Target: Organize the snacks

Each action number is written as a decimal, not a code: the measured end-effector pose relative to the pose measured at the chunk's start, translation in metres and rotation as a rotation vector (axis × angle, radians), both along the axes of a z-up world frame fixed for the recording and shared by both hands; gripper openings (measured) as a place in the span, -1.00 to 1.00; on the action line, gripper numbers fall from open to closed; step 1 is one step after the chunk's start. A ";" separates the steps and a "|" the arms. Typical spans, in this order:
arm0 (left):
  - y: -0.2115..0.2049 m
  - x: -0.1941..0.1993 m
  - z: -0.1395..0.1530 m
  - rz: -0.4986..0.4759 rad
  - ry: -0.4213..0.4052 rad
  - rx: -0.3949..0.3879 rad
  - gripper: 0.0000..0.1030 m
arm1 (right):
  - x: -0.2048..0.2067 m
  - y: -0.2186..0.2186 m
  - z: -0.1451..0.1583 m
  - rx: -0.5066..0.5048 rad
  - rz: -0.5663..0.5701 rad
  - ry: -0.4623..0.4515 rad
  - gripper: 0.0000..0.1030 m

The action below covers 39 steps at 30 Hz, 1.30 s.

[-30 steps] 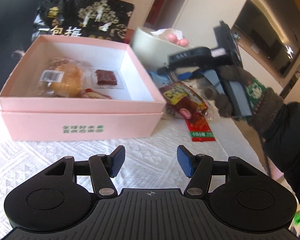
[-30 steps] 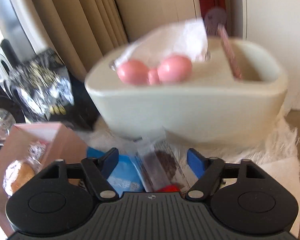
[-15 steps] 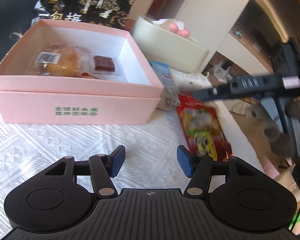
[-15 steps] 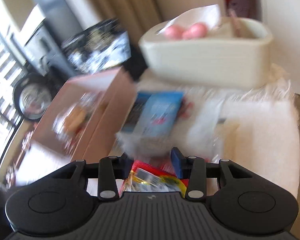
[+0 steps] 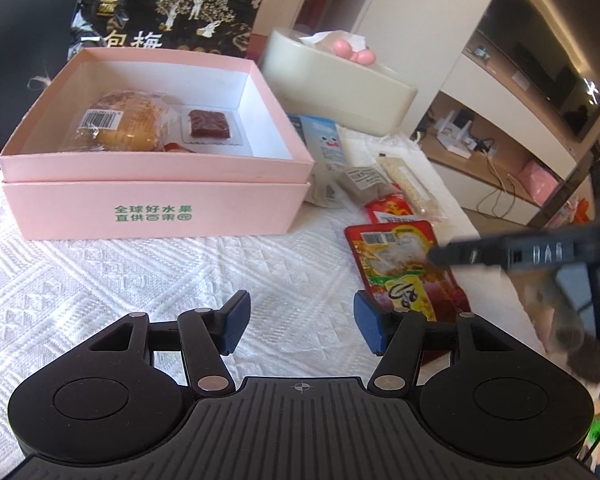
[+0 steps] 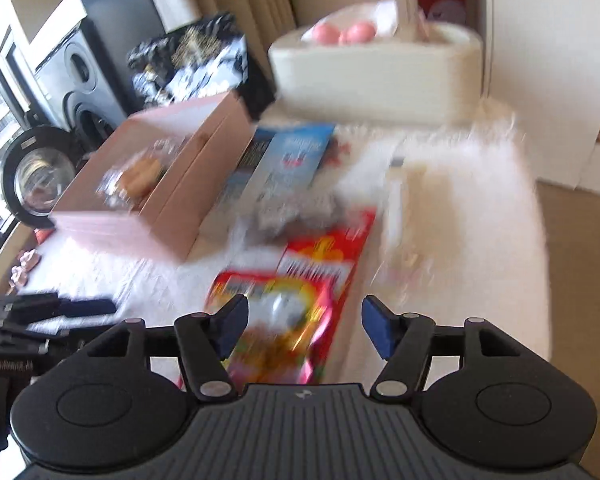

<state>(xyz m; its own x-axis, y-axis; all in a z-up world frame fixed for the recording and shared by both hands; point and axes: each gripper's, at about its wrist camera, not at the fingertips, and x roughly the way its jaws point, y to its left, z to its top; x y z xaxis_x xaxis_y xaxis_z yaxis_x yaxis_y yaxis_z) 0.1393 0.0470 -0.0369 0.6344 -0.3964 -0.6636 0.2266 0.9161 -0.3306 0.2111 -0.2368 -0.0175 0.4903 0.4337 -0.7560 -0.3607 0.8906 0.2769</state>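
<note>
An open pink box (image 5: pixel 156 200) on the white cloth holds a wrapped bun (image 5: pixel 120 124) and a dark red square sweet (image 5: pixel 210 124). To its right lie loose snacks: a blue-white packet (image 5: pixel 324 148), a grey packet (image 5: pixel 364 184), a clear stick pack (image 5: pixel 410 184) and a red packet (image 5: pixel 400 264). My left gripper (image 5: pixel 300 328) is open over bare cloth in front of the box. My right gripper (image 6: pixel 304 328) hovers over the red packet (image 6: pixel 284 320); its jaws are opening, and the packet lies between them untouched.
A cream container (image 5: pixel 332 84) with pink balls stands behind the snacks, and a black snack bag (image 5: pixel 168 16) leans behind the box. The table's right edge (image 6: pixel 540 240) drops to the floor. A speaker (image 6: pixel 80 68) stands at the far left.
My right gripper drew back from the cream container toward the near edge, closed narrower and then widened. The red packet came nearer with it. The left gripper stayed put.
</note>
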 end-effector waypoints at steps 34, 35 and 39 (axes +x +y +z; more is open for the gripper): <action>0.013 0.004 -0.012 0.002 0.025 -0.029 0.21 | 0.138 0.061 -0.020 0.148 -0.094 0.012 -0.23; 0.013 0.004 -0.011 0.001 0.022 -0.030 0.21 | 0.137 0.061 -0.020 0.132 -0.086 0.016 -0.35; 0.009 0.000 -0.008 -0.022 0.014 -0.037 0.21 | 0.119 0.049 -0.022 0.119 -0.029 0.064 -0.61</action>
